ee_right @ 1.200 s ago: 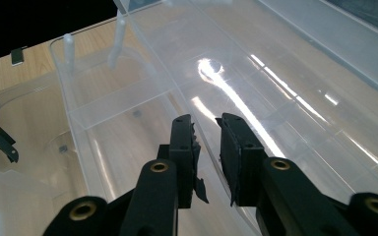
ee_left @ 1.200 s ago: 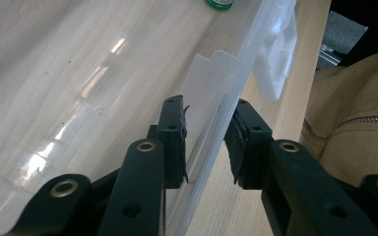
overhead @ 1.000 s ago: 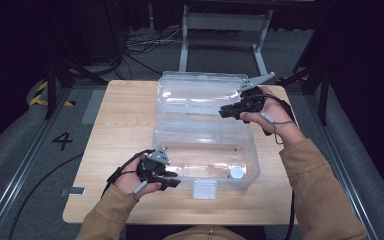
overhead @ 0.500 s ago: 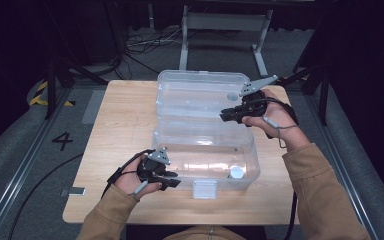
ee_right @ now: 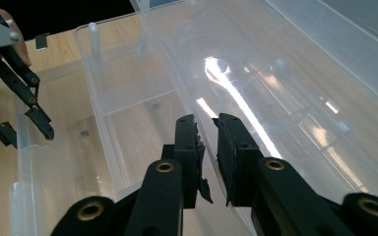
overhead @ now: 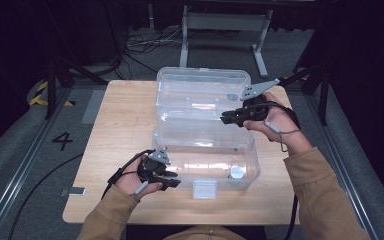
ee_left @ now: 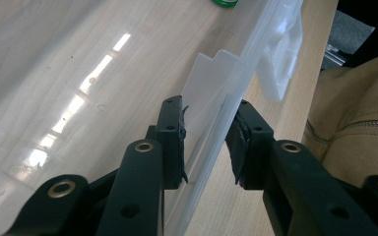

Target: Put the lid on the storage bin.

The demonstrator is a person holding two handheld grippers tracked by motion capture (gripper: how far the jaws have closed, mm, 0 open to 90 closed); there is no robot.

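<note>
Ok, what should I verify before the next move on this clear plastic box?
1. Clear plastic hinged box is fully on the wooden table: ok.
2. Lid is swung open: ok.
3. Left gripper pads press the front wall: cannot tell; the jaws straddle it.
4. Right gripper is clamped on a thin clear edge of the box: ok.
5. White latch is free of both grippers: ok.
6. Small round item inside is secured: cannot tell.

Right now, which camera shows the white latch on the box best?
The left gripper view: the latch is close and large on the clear box's front wall, beyond the left gripper. The high view shows it small at the box's front edge. The right gripper view looks at the lid's edge instead.
</note>
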